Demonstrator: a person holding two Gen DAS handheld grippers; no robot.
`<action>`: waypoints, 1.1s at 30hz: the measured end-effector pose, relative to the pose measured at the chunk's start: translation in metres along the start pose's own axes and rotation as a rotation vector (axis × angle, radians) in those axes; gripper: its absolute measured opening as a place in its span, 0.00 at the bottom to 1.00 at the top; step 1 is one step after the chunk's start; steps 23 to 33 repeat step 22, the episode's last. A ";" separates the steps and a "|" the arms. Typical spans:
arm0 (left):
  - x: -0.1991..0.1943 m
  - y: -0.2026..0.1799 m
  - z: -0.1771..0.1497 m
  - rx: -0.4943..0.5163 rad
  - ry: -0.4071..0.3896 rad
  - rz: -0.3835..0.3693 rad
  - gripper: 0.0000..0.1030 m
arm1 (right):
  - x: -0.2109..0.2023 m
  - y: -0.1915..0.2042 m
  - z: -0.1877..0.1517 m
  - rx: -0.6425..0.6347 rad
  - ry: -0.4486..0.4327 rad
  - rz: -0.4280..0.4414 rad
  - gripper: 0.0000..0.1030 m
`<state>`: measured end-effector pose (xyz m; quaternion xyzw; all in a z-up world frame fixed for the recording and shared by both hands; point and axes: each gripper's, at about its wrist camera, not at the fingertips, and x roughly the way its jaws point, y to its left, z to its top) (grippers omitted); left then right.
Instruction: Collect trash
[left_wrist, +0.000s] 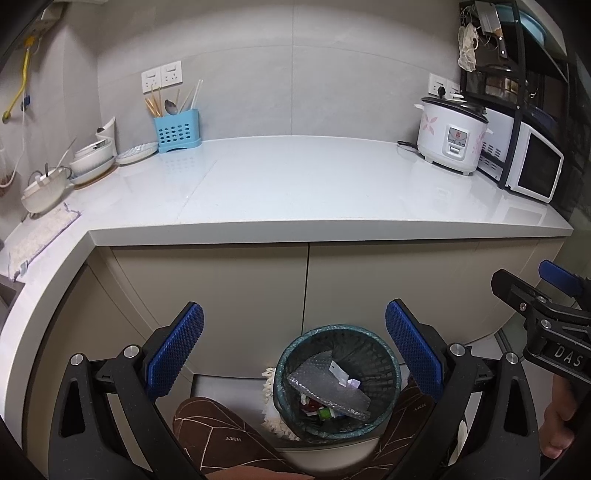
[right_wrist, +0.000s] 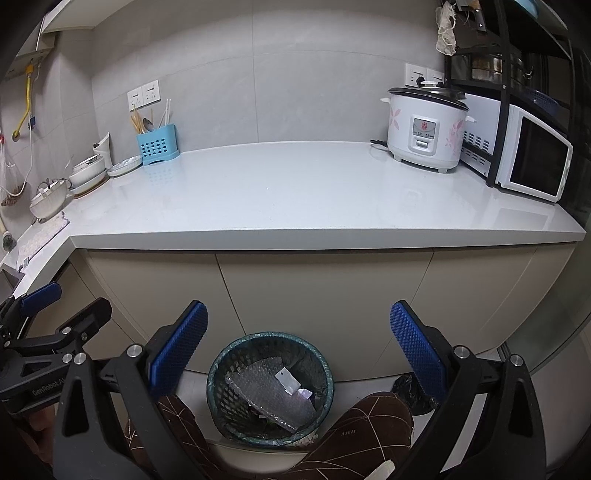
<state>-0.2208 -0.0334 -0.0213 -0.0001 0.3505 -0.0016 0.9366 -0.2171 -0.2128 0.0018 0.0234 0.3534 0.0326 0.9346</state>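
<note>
Two grippers: left gripper (left_wrist: 294, 345) and right gripper (right_wrist: 299, 345) both hang in front of the cabinet doors, jaws spread wide, nothing between the blue pads.
Trash bin: a dark mesh wastebasket (left_wrist: 338, 382) (right_wrist: 270, 387) with a green liner stands on the floor against the cabinet base, between the person's knees (left_wrist: 218, 432) and below both grippers.
Bin contents: a sheet of bubble wrap (left_wrist: 328, 387) (right_wrist: 269, 395) lies tilted across the top, a white tag (left_wrist: 340, 373) and a pale purple scrap on it; coloured wrappers show beneath, too small to name.
Step in hand: I judge the collecting largely finished, as no loose trash shows on the table (left_wrist: 314, 184).
Next move: probably checking for leftovers, or gathering the liner's rim, which would need a gripper lowered to the edge.
Other containers: a blue utensil caddy (left_wrist: 178, 132) holds chopsticks and a spoon; stacked bowls (left_wrist: 92, 157) sit at the left; a rice cooker (left_wrist: 451, 134) stands shut at the right beside a microwave (left_wrist: 532, 166).
Floor: a black bag (right_wrist: 413, 395) lies right of the bin.
</note>
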 end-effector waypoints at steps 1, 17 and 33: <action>0.000 0.000 0.000 0.001 0.000 0.001 0.94 | 0.000 0.000 0.000 0.000 0.000 -0.002 0.93; 0.003 -0.001 0.000 -0.001 0.015 -0.017 0.94 | 0.002 -0.001 0.000 -0.002 0.003 0.000 0.93; 0.002 -0.001 -0.001 -0.002 0.007 -0.021 0.94 | 0.003 -0.001 -0.002 -0.005 0.005 -0.001 0.93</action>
